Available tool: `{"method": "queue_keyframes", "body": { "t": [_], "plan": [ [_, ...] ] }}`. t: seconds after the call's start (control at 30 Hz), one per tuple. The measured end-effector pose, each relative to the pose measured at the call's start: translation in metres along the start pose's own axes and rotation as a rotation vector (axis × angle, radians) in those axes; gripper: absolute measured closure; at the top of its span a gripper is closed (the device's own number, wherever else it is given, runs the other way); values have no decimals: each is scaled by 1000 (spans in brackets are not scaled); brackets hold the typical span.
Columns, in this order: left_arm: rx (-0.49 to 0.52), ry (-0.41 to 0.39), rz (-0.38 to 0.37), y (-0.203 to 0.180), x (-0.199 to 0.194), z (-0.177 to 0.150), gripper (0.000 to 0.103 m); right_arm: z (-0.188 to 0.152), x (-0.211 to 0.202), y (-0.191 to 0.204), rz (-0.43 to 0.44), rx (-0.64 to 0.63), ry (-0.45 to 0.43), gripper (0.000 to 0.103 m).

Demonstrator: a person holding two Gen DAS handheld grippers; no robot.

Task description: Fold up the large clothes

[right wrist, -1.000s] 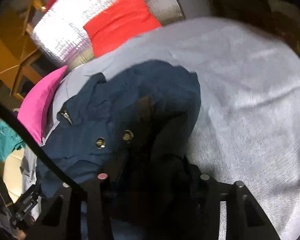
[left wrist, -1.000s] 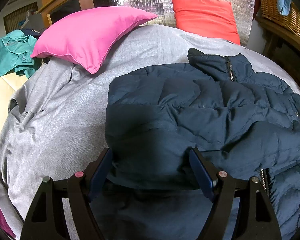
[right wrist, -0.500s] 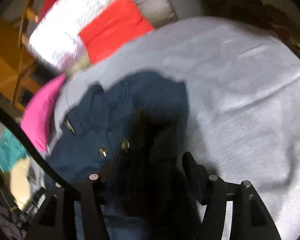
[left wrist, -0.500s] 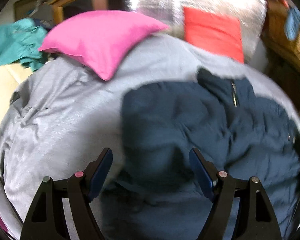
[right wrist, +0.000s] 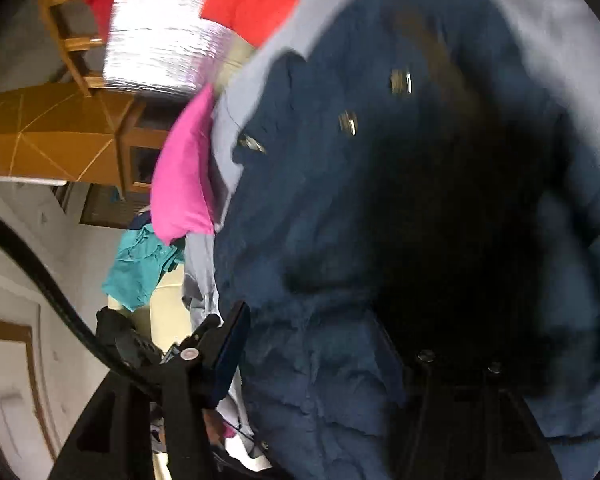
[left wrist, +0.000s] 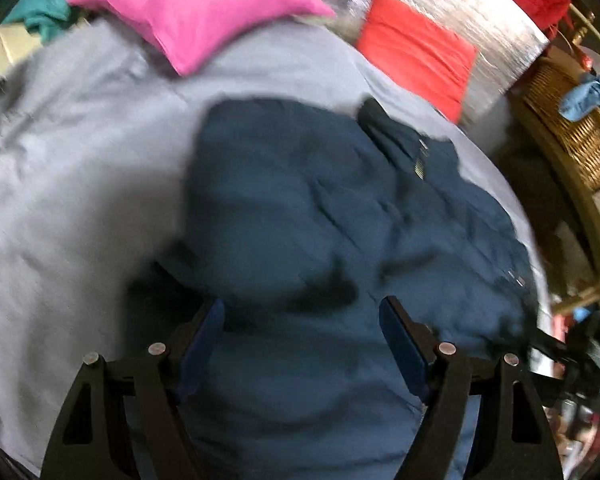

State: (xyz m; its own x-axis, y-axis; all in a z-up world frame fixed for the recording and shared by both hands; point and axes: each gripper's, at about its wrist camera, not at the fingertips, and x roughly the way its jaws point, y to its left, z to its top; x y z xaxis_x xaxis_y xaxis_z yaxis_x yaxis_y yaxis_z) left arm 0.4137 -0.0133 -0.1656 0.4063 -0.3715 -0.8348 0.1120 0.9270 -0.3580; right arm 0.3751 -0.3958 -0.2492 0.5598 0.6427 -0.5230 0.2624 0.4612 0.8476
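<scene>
The navy jacket lies bunched on the grey bed, just below the pink pillow. The left tongs stand wide, with jacket fabric between the blades but not pinched. Whether the right tongs are gripping I cannot tell: padding hides one blade. The slick, puffy layers could spring open or slide toward the pillow if only the top layer is caught.

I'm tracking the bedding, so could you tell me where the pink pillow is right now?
In the left wrist view the pink pillow lies at the top left on the grey bedspread, beyond the navy jacket and left of the red pillow.
</scene>
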Motion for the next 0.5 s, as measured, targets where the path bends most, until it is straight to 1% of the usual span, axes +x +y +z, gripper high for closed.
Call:
{"method": "queue_keyframes", "body": {
  "t": [0.07, 0.1, 0.13, 0.2, 0.23, 0.27, 0.37, 0.4, 0.43, 0.47, 0.5],
  "plan": [
    [-45, 45, -55, 0, 10, -4, 23, 1, 9, -4, -27, 34, -25, 39],
    [-85, 58, -86, 4, 15, -3, 23, 1, 10, -7, -27, 48, -41, 38],
    [-111, 60, -101, 6, 18, -3, 23, 3, 9, -10, -26, 72, -69, 38],
    [-172, 50, -119, 15, 23, -1, 23, 5, 6, -14, -28, 111, -130, 37],
    [-216, 33, -132, 20, 24, 1, 23, 7, 1, -21, -23, 154, -184, 37],
    [-252, 19, -144, 26, 25, 3, 23, 8, -4, -27, -5, 184, -217, 37],
    [-364, -22, -200, 44, 30, 9, 23, 13, -5, -40, 57, 247, -279, 38],
    [-391, -34, -218, 48, 31, 10, 24, 13, -6, -41, 65, 246, -291, 42],
    [-415, -45, -233, 51, 33, 10, 24, 14, -5, -39, 54, 225, -302, 51],
    [-430, -55, -239, 53, 34, 9, 33, 15, -5, -37, 29, 206, -309, 57],
    [-442, -66, -236, 56, 35, 8, 44, 17, -6, -37, 11, 197, -315, 65]
  ]
}}
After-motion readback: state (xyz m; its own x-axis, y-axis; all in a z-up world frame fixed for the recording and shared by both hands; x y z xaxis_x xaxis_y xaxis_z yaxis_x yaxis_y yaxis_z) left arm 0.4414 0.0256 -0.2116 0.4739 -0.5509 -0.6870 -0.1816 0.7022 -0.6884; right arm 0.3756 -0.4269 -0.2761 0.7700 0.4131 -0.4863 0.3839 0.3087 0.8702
